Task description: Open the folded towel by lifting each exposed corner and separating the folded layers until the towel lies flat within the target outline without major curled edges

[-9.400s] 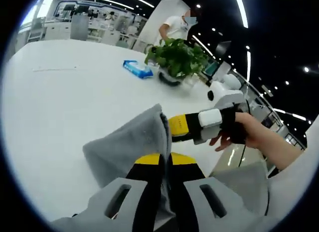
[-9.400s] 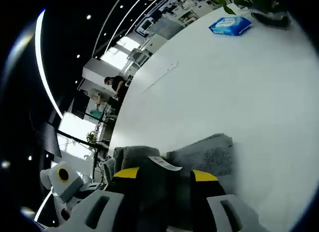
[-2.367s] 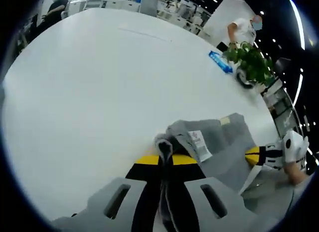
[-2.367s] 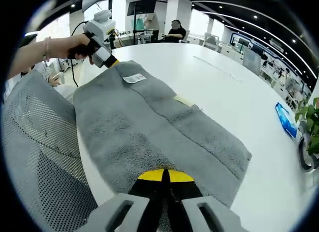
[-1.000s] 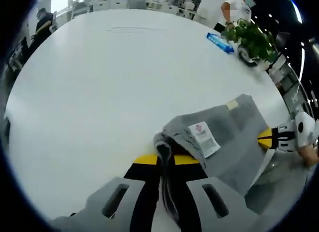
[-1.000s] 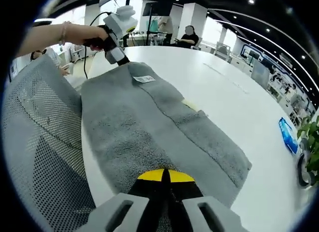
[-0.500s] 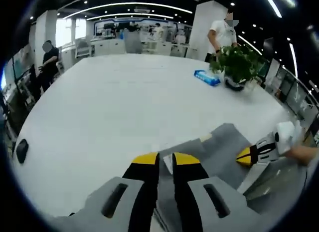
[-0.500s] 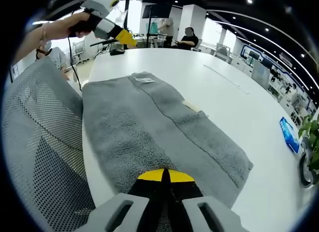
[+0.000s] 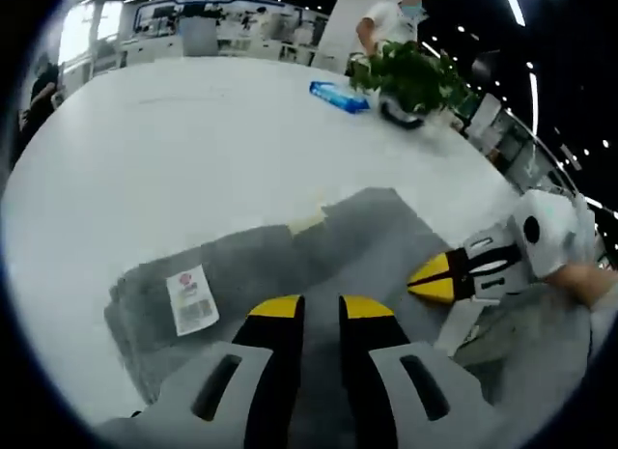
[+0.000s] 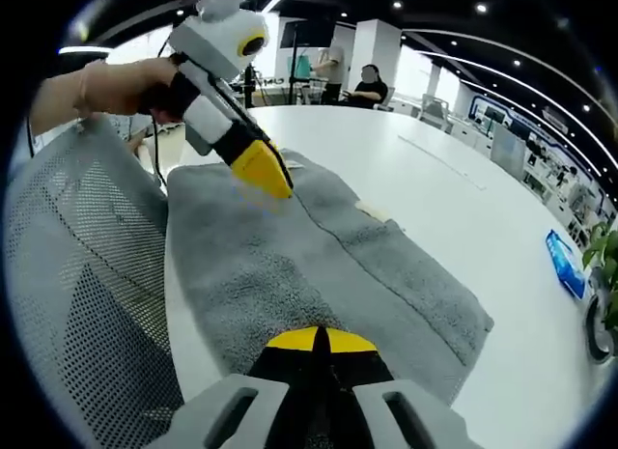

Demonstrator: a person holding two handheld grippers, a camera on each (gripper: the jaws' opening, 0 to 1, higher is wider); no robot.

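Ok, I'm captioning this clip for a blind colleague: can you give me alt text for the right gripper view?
The right tongs are shut on the near edge of a grey towel spread on a white table. The left tongs, held in a hand, hover over the towel's far end, beside a mesh chair back.

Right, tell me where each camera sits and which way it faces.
Left gripper view: rides the left tool, looking across the grey towel and white table toward the plant; the right tool enters from the right.
Right gripper view: rides the right tool, shut on the towel's near edge, looking along the towel; the left tool and a hand show, with a mesh chair beside.
Shared: towel, table, both tools.
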